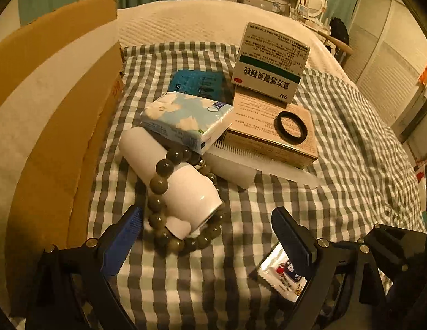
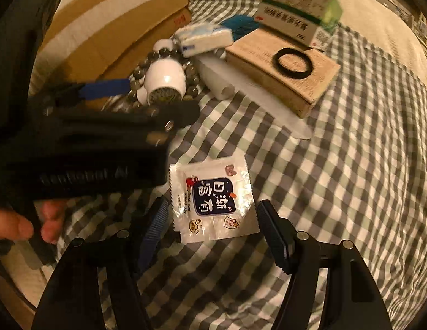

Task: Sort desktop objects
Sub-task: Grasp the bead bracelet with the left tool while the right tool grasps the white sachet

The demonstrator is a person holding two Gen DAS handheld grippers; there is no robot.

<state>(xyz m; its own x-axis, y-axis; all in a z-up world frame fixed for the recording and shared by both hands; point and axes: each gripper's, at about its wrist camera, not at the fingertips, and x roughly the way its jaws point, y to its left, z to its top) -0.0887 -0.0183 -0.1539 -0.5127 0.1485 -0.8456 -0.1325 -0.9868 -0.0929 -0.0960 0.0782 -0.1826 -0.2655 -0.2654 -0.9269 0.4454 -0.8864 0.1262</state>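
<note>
A white bottle [image 1: 169, 173] lies on the checked cloth [image 1: 337, 165] with a bracelet of grey-green beads [image 1: 158, 184] looped around it. My left gripper [image 1: 210, 236] is open, its fingertips on either side of the bottle's near end and not touching it. A white sachet with a dark blue label [image 2: 213, 198] lies flat on the cloth [image 2: 337, 192]. Close above it, my right gripper [image 2: 213, 228] is open, with a pad beside each edge of the sachet. The right wrist view also shows the left gripper [image 2: 161, 99] at the bottle [image 2: 165, 82]. The sachet [image 1: 282, 275] is partly hidden behind the left gripper's right finger.
A tissue pack [image 1: 185, 118], a teal item [image 1: 196, 82], a tan box [image 1: 271, 143] bearing a black ring [image 1: 291, 128], a green-and-white medicine box [image 1: 271, 63] and a white comb-like piece [image 1: 232, 167] crowd behind the bottle. A cardboard box [image 1: 48, 110] stands left. A hand [image 2: 20, 225] holds the left gripper.
</note>
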